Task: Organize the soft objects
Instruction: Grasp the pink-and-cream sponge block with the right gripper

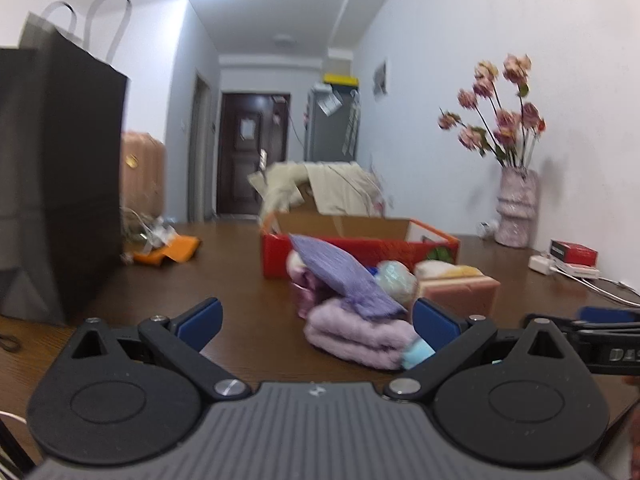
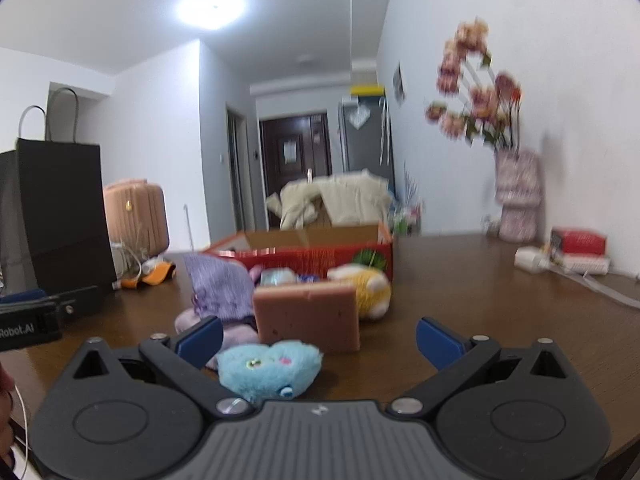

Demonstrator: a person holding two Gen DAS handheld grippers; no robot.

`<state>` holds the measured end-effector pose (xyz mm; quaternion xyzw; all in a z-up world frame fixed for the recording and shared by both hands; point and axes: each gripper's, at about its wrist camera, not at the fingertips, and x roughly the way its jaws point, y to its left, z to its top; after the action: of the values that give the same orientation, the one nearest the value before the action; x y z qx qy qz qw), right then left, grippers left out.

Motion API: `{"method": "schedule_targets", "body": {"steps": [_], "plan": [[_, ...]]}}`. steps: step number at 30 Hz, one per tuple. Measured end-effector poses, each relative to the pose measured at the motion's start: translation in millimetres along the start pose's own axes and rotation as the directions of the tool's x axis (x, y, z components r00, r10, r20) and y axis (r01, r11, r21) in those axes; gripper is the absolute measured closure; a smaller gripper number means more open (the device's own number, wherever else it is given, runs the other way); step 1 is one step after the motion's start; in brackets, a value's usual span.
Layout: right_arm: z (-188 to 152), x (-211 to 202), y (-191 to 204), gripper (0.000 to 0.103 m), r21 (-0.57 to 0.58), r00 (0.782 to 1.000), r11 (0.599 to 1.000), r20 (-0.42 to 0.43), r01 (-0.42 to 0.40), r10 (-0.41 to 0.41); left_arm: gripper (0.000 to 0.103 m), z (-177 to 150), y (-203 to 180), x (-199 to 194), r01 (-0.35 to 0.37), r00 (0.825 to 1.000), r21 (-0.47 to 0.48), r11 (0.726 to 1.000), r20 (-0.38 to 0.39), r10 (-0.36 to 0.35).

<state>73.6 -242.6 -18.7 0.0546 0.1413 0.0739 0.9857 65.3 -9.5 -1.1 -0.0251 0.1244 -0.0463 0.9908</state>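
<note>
Right up against the lens sits the blue plush (image 2: 270, 368), fuzzy and face-up on the brown table (image 2: 480, 300), between the spread fingers of the right gripper (image 2: 319, 340), nearer the left pad and touching neither, as far as the view tells. Jaws wide, nothing pinched. At twelve o'clock from the plush stands a pink sponge block (image 2: 308, 312), upright; at one o'clock beyond it, a yellow-and-white plush (image 2: 372, 286). At eleven o'clock a purple cloth (image 2: 220, 284) drapes over the heap.

Over to the left wrist view: the left gripper (image 1: 316, 322) is spread wide too, holding nothing. A folded lilac towel (image 1: 356, 334) lies just ahead, close to the right pad, with the purple cloth tilted on top. Behind the pile, at twelve o'clock, sits the red cardboard box (image 1: 352, 250), open-topped. Off at nine o'clock stands a black paper bag (image 1: 60, 184); at two o'clock, a pink vase of flowers (image 1: 516, 208) by the wall.
</note>
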Motion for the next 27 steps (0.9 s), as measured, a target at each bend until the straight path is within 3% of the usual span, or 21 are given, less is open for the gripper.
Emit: {"method": "schedule_targets", "body": {"steps": [4,9,12,14,18,19,20,23,27], "plan": [[5.3,23.8,-13.1,0.015,0.051,0.996,0.998,-0.071,-0.047,0.05,0.002,8.3,-11.8,22.3,0.046,0.998,0.003,0.999,-0.039,-0.046],[20.6,52.4,-32.8,0.018,0.087,0.994,0.995,-0.084,-0.055,0.062,0.017,29.9,-27.4,65.0,0.143,0.985,-0.017,0.99,-0.092,-0.144],[33.1,72.5,-48.9,0.021,0.162,0.99,0.983,-0.1,-0.082,0.099,0.033,38.3,-34.0,97.6,0.189,0.967,-0.093,0.978,-0.154,-0.202],[39.6,85.9,-56.3,0.032,0.172,0.988,0.981,-0.106,-0.095,0.115,0.042,40.8,-37.8,118.5,0.202,0.953,-0.141,0.969,-0.2,-0.228],[49.5,112.2,-68.9,0.044,0.199,0.979,0.972,-0.137,-0.121,0.15,0.068,38.6,-41.1,154.0,0.233,0.91,-0.228,0.945,-0.292,-0.295],[51.1,119.2,-72.7,0.053,0.223,0.972,0.965,-0.157,-0.137,0.175,0.069,37.3,-39.1,156.4,0.245,0.902,-0.252,0.936,-0.294,-0.316],[51.8,127.5,-77.6,0.064,0.26,0.96,0.952,-0.184,-0.161,0.212,0.077,36.5,-38.5,156.8,0.257,0.897,-0.27,0.928,-0.291,-0.333],[51.5,133.2,-80.9,0.07,0.301,0.948,0.935,-0.195,-0.188,0.253,0.077,41.3,-41.1,151.2,0.262,0.912,-0.254,0.931,-0.25,-0.325],[56.4,115.3,-67.7,0.071,0.2,0.967,0.958,-0.111,-0.203,0.228,0.077,46.8,-42.7,144.7,0.302,0.912,-0.26,0.917,-0.202,-0.358]]}}
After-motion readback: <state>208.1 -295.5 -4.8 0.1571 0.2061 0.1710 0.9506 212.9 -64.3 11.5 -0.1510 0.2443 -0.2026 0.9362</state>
